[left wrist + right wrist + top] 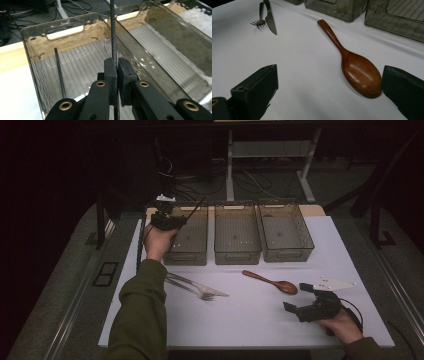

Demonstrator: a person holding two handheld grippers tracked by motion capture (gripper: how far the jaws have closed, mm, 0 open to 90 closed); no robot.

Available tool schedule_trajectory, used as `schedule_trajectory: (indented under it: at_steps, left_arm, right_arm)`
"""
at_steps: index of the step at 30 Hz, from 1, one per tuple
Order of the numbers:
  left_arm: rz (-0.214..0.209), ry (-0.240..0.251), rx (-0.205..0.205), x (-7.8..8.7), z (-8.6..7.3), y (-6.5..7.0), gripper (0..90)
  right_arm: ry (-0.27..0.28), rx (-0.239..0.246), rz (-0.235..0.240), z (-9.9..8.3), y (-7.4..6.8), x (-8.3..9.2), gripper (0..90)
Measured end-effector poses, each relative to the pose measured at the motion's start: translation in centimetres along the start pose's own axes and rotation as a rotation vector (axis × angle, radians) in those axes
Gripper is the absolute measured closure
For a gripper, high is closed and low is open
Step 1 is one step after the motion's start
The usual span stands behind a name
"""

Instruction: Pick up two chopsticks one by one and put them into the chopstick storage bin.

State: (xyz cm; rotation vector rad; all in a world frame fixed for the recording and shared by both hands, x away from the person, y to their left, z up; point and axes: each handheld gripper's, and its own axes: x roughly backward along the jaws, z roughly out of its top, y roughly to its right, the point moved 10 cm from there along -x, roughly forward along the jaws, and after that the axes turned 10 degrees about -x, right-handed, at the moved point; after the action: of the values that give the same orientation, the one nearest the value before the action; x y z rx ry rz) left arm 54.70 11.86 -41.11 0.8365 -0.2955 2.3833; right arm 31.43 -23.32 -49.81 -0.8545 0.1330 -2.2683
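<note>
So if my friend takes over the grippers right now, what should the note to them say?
Left gripper: shut on a thin black stick, held over the left bin.
A second black stick already lies inside that bin.
Right gripper: open, resting on the white table with its jaws near the bowl of the wooden spoon.
Fork and knife lie together on the table in front of the bins.
Middle bin and right bin hold no cutlery.
Probably left: drop the stick, then sort spoon, fork and knife.
</note>
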Motion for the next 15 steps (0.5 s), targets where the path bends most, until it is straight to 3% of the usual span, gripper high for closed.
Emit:
schedule_trajectory:
  at_steps: [7, 15]
  left_arm:
    - [0.04, -0.07, 0.025, -1.9, -1.3, -1.4, 85.2]
    - [0.069, -0.15, 0.028, -3.2, -2.2, -1.6, 85.1]
  right_arm:
    - [0.002, -0.002, 0.004, 0.0, 0.0, 0.1, 1.1]
    - [0.007, -0.001, 0.007, 0.1, -0.1, 0.2, 1.1]
